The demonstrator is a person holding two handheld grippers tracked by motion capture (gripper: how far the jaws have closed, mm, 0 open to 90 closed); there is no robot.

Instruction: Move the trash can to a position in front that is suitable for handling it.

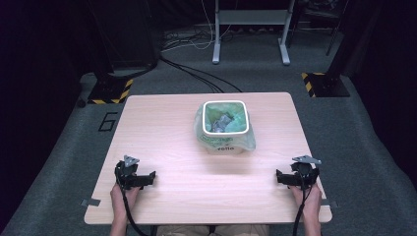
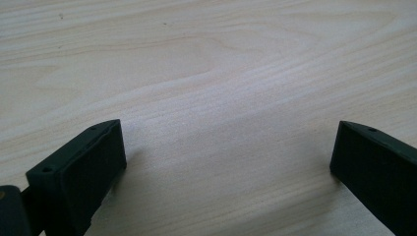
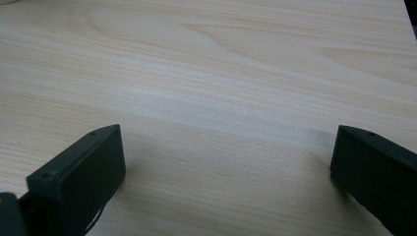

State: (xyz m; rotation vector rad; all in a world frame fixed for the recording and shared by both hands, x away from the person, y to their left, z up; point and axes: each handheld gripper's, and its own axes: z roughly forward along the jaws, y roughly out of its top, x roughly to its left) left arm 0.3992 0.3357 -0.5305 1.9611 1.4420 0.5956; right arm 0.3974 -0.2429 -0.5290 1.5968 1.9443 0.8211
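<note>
A small white bin (image 1: pixel 225 127) lined with a pale green bag stands at the middle of the light wooden table (image 1: pixel 167 128), with grey scraps inside it. My left gripper (image 1: pixel 132 173) rests near the table's front left, held by a hand, and my right gripper (image 1: pixel 298 173) rests near the front right. Both stand well short of the bin. In the left gripper view the two black jaws of my left gripper (image 2: pixel 228 147) stand wide apart over bare wood. The right gripper view shows my right gripper (image 3: pixel 228 147) the same way, open with nothing between its jaws.
Beyond the table lies grey carpet with black cables (image 1: pixel 196 73), a metal stand (image 1: pixel 251 29) at the back, and yellow-and-black striped base plates (image 1: pixel 110 91) at left and right (image 1: pixel 322 83). Dark curtains close off the sides.
</note>
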